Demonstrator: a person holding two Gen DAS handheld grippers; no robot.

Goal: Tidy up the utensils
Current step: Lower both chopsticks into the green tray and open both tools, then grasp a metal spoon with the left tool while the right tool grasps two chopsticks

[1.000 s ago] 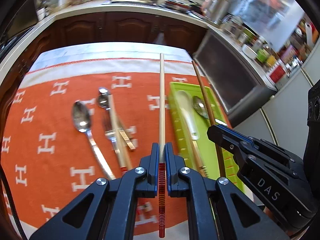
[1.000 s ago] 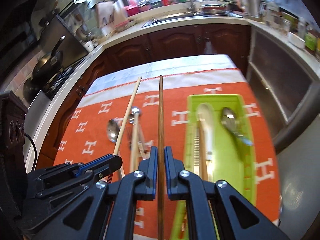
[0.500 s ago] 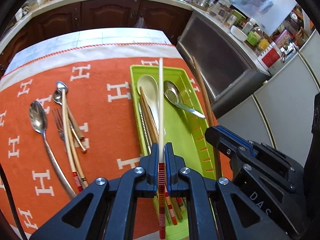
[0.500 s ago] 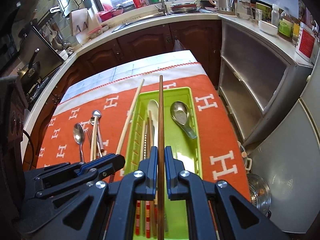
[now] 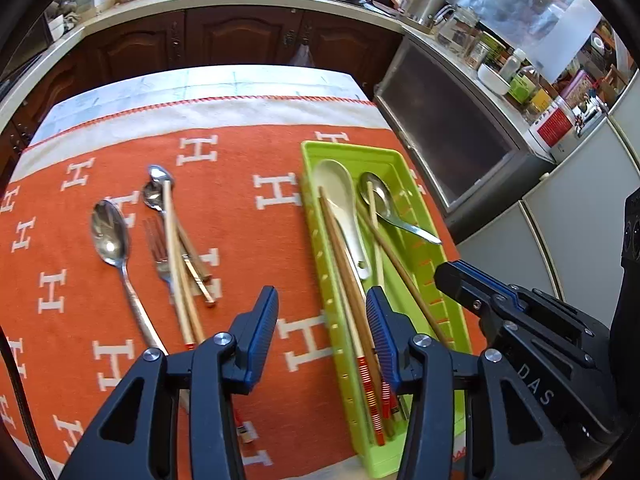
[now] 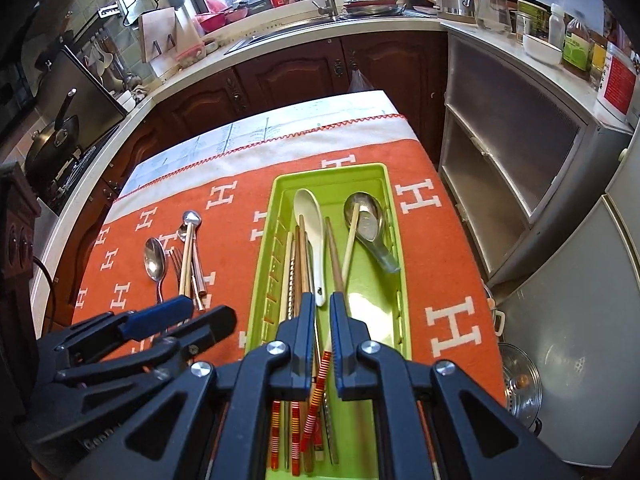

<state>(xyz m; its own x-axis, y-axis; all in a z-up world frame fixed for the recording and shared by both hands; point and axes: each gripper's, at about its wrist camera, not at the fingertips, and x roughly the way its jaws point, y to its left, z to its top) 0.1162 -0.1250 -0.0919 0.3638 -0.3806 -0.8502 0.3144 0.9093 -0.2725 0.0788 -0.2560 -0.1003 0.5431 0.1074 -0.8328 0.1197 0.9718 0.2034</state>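
Orange-clothed bench [image 5: 240, 152]: left jaws [image 5: 322, 330] just sprung apart, pale chopstick [image 5: 374, 232] dropped ahead into green tray [image 5: 448, 280]; right jaws [image 6: 322, 324] nearly shut, grip unclear; fetching leftover spoon [image 5: 110, 236] next.

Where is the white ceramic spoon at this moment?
In both views the white ceramic spoon lies inside the green tray near its middle, between the chopsticks on its left and the metal spoon on its right.

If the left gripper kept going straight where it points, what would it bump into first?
Probably the orange cloth, just beside the green tray. The left gripper is open and empty; depth is hard to judge.
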